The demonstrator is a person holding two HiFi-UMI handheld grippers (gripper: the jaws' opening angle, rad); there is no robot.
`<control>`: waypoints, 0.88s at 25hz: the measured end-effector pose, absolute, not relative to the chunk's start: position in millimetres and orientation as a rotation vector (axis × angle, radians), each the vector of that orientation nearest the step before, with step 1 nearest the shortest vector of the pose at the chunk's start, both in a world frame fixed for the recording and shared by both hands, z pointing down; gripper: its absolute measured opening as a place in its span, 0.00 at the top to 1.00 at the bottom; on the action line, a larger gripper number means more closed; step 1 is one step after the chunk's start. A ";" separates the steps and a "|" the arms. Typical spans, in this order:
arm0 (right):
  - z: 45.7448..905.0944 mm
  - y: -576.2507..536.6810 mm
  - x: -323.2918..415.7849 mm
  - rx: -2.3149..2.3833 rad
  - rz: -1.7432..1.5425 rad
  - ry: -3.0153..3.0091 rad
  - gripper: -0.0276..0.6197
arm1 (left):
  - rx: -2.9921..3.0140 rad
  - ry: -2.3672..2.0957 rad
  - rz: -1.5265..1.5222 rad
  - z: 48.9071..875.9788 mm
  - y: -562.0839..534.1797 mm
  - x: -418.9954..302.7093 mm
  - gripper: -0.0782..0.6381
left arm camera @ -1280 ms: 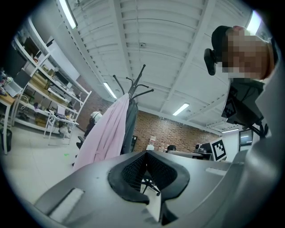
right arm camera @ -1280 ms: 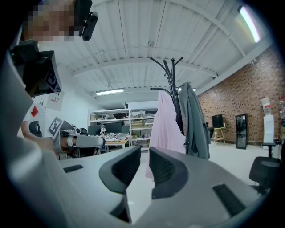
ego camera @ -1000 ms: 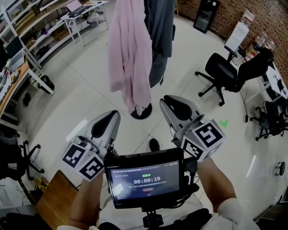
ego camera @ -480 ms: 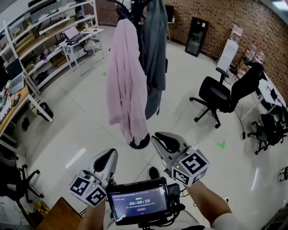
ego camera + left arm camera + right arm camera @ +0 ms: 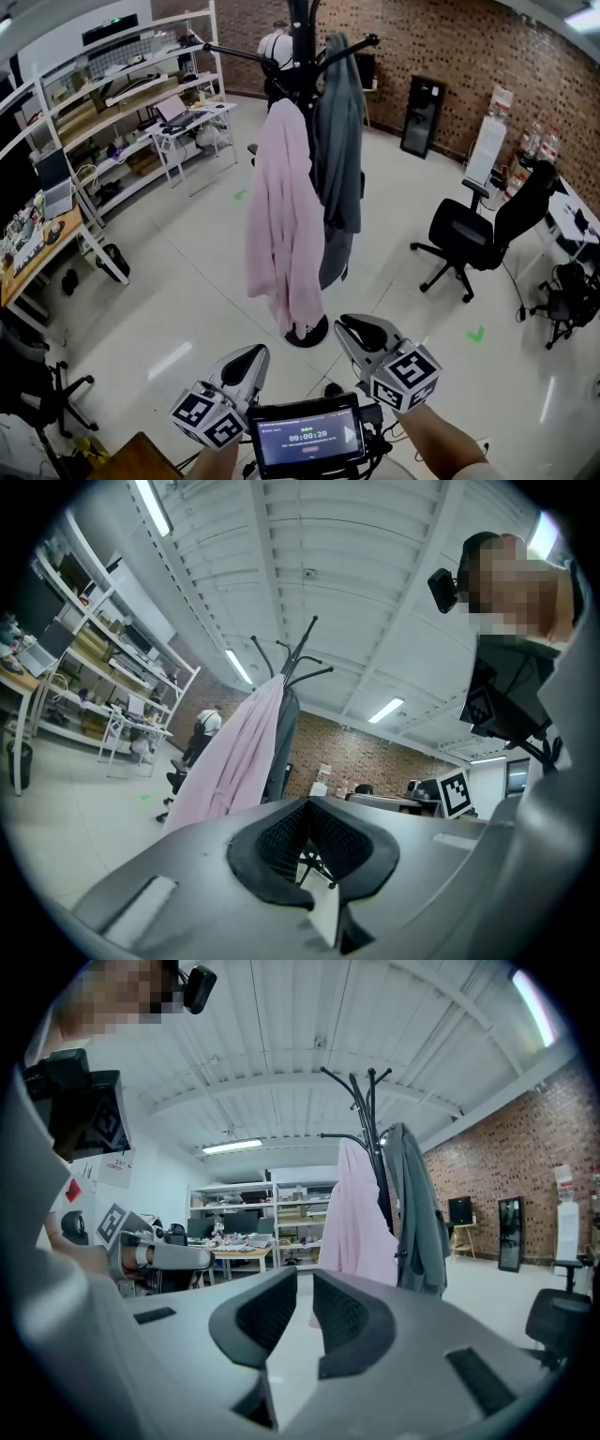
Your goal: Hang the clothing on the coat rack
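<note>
A black coat rack (image 5: 298, 37) stands on the white floor ahead of me, with its round base (image 5: 307, 333) just beyond my grippers. A pink garment (image 5: 286, 225) and a grey garment (image 5: 339, 169) hang side by side from its hooks. My left gripper (image 5: 248, 361) is low in the head view, shut and empty. My right gripper (image 5: 361, 330) is beside it, with a narrow gap between its jaws and nothing held. The left gripper view shows the pink garment (image 5: 230, 761) past the shut left gripper (image 5: 305, 803). The right gripper view shows the pink garment (image 5: 356, 1222) and the grey garment (image 5: 417, 1213) beyond the right gripper (image 5: 305, 1279).
A black office chair (image 5: 469, 239) stands at the right, with more chairs further right. White shelving (image 5: 112, 94) and a wooden desk (image 5: 37, 244) line the left side. A black cabinet (image 5: 417, 117) stands against the brick wall. A small screen (image 5: 309, 441) is mounted between my arms.
The head view has tilted upward, so the whole rack and its hooks now show. Both grippers sit lower in the frame, still empty.
</note>
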State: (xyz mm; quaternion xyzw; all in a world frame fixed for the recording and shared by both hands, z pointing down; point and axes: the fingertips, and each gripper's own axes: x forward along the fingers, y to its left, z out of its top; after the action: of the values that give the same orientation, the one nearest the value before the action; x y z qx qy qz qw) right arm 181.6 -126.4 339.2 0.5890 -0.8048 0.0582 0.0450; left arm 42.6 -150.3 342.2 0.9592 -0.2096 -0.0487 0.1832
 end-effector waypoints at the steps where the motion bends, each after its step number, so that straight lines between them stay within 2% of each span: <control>1: 336.7 -124.6 182.2 1.803 0.166 -2.461 0.87 | 2.711 -0.591 -0.142 340.4 -148.8 42.9 0.89; 9: 322.3 -122.9 180.9 1.810 0.126 -2.471 0.88 | 2.732 -0.592 -0.153 332.5 -142.8 46.4 0.89; 11: 320.4 -122.1 178.0 1.817 0.141 -2.463 0.92 | 2.728 -0.592 -0.148 333.1 -141.6 45.3 0.89; 22: 324.4 -121.5 166.5 1.765 0.155 -2.477 0.93 | 2.715 -0.590 -0.120 334.8 -135.8 43.5 0.89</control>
State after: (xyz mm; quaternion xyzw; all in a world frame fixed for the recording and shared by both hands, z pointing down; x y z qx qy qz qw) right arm 166.5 -121.5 324.4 0.5788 -0.8124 0.0509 0.0483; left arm 43.5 -135.8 334.8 0.9604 -0.2088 -0.0425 0.1794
